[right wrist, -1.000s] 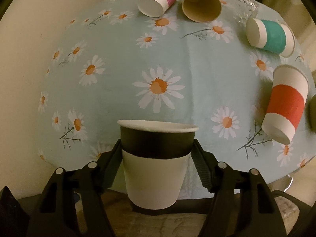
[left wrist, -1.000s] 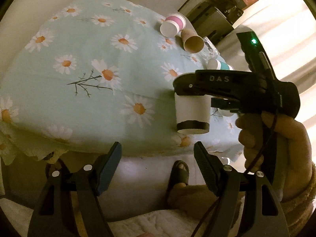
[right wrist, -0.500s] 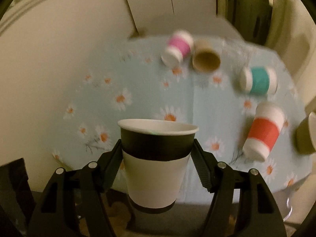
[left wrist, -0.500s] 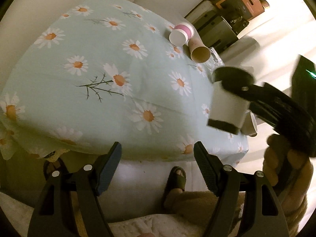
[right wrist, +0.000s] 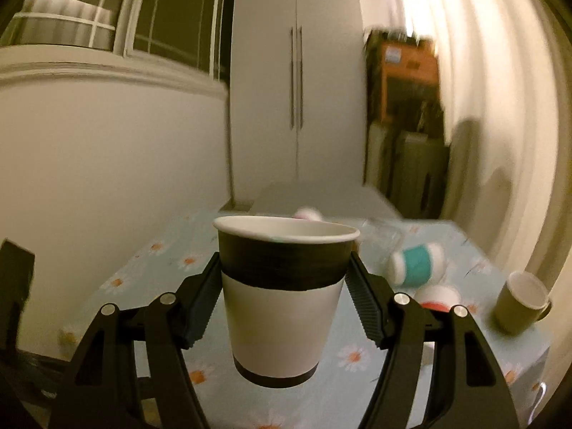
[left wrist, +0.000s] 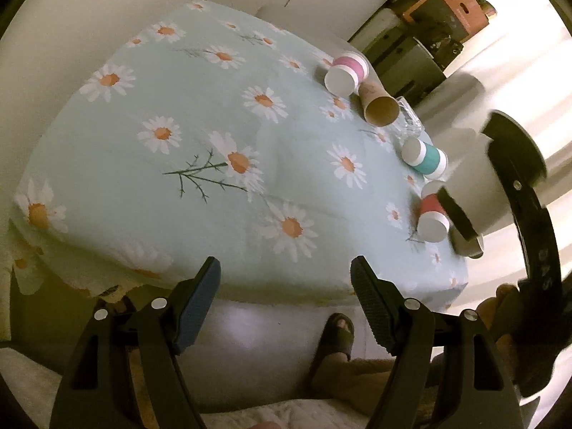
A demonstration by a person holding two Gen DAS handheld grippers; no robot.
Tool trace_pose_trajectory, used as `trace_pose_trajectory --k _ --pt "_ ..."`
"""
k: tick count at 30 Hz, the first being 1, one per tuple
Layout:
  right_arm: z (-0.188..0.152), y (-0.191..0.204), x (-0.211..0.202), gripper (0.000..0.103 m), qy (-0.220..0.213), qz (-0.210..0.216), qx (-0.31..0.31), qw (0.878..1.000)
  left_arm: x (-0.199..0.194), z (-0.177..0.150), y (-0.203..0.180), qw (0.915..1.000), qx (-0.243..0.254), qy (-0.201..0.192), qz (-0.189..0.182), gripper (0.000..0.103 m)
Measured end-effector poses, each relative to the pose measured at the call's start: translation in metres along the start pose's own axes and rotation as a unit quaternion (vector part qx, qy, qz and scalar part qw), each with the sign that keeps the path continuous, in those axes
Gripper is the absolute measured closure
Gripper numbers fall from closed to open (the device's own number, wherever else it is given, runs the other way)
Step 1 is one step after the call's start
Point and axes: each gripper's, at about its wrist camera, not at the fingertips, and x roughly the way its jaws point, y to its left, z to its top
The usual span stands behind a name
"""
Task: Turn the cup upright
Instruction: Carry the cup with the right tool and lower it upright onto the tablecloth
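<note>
One black-and-white cup (right wrist: 284,296) sits mouth-up, pinched by the right hand-held gripper (right wrist: 284,286) above the bench (left wrist: 200,136). At two o'clock lie a teal cup (right wrist: 416,264) and a green mug (right wrist: 520,302). The left hand-held gripper (left wrist: 286,304) hangs spread, holding nothing.

The black-and-white cup (right wrist: 285,298) hides most of the pink cup (right wrist: 308,213) behind it. The red cup (right wrist: 439,297) sits half-hidden behind the right gripper's (right wrist: 284,287) arm, and the far shelf clutter (right wrist: 407,82) is smeared by blur.
</note>
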Motion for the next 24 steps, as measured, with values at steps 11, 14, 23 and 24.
trace_pose_trajectory --k 11,14,23,24 --pt "-0.028 0.0 -0.009 0.035 -0.114 -0.075 -0.01 0.991 0.001 0.005 0.012 0.9995 -0.026 -0.01 0.012 0.03" --pt "-0.043 0.001 -0.008 0.035 -0.129 -0.093 -0.019 0.987 0.002 0.005 0.013 0.9994 -0.025 -0.01 0.022 0.03" --pt "-0.082 0.012 0.001 0.035 -0.141 -0.11 -0.046 0.983 0.004 0.009 0.013 0.9987 -0.018 -0.017 0.045 0.03" --pt "-0.085 0.01 0.005 0.035 -0.135 -0.109 -0.04 0.984 0.004 0.009 0.014 0.9986 -0.02 -0.017 0.046 0.03"
